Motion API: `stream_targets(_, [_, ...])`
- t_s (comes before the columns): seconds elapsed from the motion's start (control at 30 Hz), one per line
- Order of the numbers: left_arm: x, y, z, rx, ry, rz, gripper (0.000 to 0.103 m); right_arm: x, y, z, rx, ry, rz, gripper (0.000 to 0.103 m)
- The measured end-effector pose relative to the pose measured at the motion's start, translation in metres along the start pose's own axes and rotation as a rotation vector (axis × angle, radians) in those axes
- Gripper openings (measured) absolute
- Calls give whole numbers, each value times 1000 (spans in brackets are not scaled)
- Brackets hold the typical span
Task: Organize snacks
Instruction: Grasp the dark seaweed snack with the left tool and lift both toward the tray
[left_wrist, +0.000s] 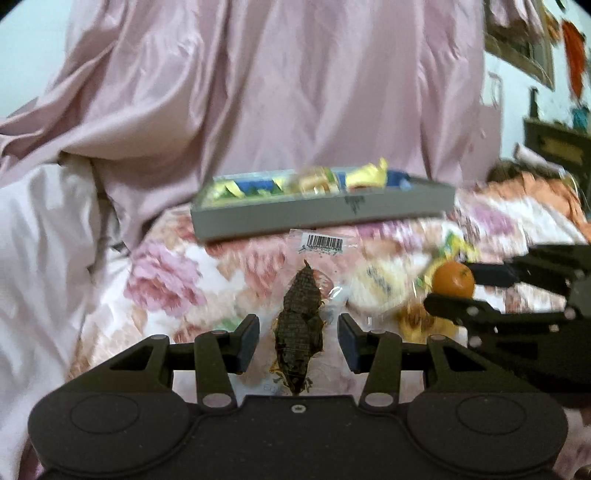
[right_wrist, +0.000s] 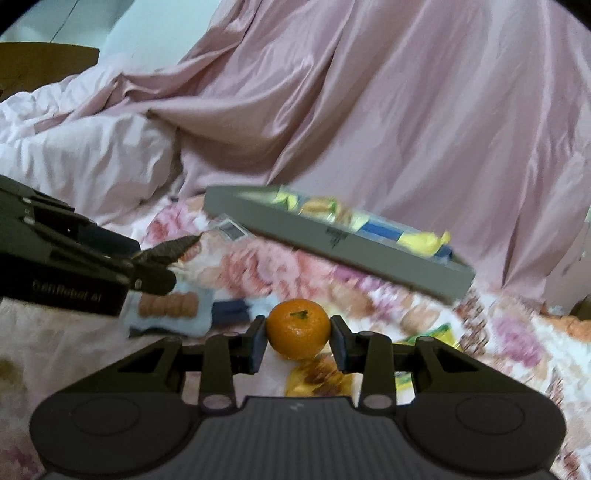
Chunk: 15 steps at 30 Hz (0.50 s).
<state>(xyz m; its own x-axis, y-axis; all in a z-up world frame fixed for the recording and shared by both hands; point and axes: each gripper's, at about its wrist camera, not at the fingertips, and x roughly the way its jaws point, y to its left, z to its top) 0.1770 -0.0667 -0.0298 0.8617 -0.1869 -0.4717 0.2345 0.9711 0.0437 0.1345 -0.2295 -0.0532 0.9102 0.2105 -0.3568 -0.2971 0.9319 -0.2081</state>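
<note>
**Two grippers, two snacks: loading the grey box**

The pink curtain (left_wrist: 295, 92) is hanging behind a bed whose floral sheet (left_wrist: 166, 280) is carrying everything else. On the sheet, ahead of both cameras, the grey box (left_wrist: 325, 212) is lying flat, already partly filled with yellow and blue wrapped snacks (left_wrist: 365, 175).

The right gripper (right_wrist: 297, 338) is gripping the orange (right_wrist: 298, 329), its two pads pressing on opposite sides of the fruit, stem facing the camera; the orange is sitting above a yellow wrapper (right_wrist: 317, 378) on the sheet, and whether it is touching it cannot be told. The left gripper (left_wrist: 298, 341) is standing moderately wide, its pads either side of the seaweed pack (left_wrist: 300, 325), a clear sleeve with a barcode at its far end, and apart from it. The pack is lying lengthwise along the gripper's axis, between the gripper and the box. A biscuit pack (right_wrist: 168, 308) is lying near the left gripper in the right wrist view.

Judged from this, the step in hand is carrying the orange to the box while the left side is preparing its grasp. Doing it well probably means keeping the squeeze on the orange light but steady, lifting it clear of the box wall, and lowering it into a free spot. For the seaweed pack, closing across the dark middle rather than the slippery clear edge should be holding better.
</note>
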Motion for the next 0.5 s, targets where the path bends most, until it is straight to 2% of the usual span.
stream_targets(0.3, [5,-19,61,-73,-95,75,49,3,-39,32,-28,-139,-62,40])
stream_targets(0.5, [23,-39,102,-72,-158,87,49,21,-68,41,-32,-217,-108,40])
